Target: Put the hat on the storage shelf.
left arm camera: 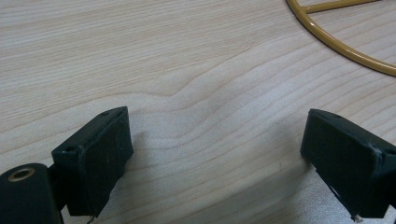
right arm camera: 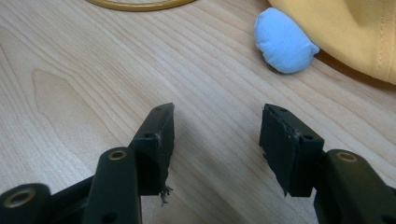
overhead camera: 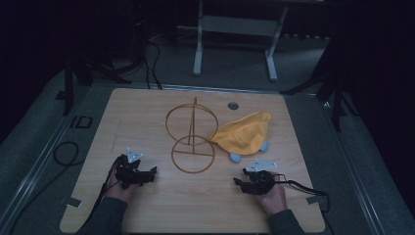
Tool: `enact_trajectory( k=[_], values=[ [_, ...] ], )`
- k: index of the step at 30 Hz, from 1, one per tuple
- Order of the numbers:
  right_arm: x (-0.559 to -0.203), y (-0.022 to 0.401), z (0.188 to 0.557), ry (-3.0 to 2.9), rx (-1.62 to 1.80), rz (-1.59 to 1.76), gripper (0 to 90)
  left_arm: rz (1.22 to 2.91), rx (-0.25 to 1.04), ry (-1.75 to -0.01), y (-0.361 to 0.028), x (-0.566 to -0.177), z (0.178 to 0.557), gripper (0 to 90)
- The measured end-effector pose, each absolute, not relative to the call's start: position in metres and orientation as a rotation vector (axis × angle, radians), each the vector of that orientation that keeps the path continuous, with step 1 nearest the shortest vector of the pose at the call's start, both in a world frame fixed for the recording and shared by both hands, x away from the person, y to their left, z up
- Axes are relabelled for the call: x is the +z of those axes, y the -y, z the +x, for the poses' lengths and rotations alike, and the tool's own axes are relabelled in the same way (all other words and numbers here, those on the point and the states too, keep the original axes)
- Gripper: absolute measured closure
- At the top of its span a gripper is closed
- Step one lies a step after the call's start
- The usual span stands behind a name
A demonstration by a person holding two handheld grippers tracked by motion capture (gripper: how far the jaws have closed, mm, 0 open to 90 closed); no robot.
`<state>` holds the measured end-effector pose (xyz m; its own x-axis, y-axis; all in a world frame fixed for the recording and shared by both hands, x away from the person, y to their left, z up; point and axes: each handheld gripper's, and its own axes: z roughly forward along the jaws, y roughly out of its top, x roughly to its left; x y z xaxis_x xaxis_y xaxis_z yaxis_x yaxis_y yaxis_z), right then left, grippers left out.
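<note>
Wooden table (overhead camera: 147, 210) w/ rounded corners, dim room around it. Centre of table: gold wire stand (overhead camera: 192, 134), flat ring base on the wood w/ an upright post & a vertical ring on top. Just right of stand, touching or nearly so: yellow cloth (overhead camera: 243, 133) heaped in a mound, covering most of a light-blue soft thing (overhead camera: 235, 157) poking out at its near edge; second blue bit at the right edge of the cloth, can't tell if same item. Small round grommet (overhead camera: 233, 105) in tabletop behind the cloth. Left gripper (overhead camera: 151, 172) low over table near front-left, held in left hand (overhead camera: 120, 188), jaws spread wide apart w/ bare wood between, nothing held; stand's base ring just beyond, up & to the right. Right gripper (overhead camera: 238, 181) near front-right, held in right hand (overhead camera: 274, 196), jaws parted, nothing between them; blue thing & cloth edge ahead, apart from the tips. Cables trailing off both sides of table. Behind table: grey floor, white desk frame legs (overhead camera: 198, 44), dark stands & loose black cables (overhead camera: 66, 154).
</note>
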<state>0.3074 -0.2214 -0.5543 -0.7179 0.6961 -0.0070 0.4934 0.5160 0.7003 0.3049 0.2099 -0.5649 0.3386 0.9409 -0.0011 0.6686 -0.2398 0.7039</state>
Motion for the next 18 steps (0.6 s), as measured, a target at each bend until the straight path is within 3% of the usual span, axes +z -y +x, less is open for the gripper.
enact_trajectory(
  k=[18],
  values=[
    [-0.548, 0.2201, 0.3116, -2.531, 0.936, 1.001, 49.6, 1.997, 0.579, -1.404, -0.2098, -0.5649, 0.3048, 9.0]
  ],
)
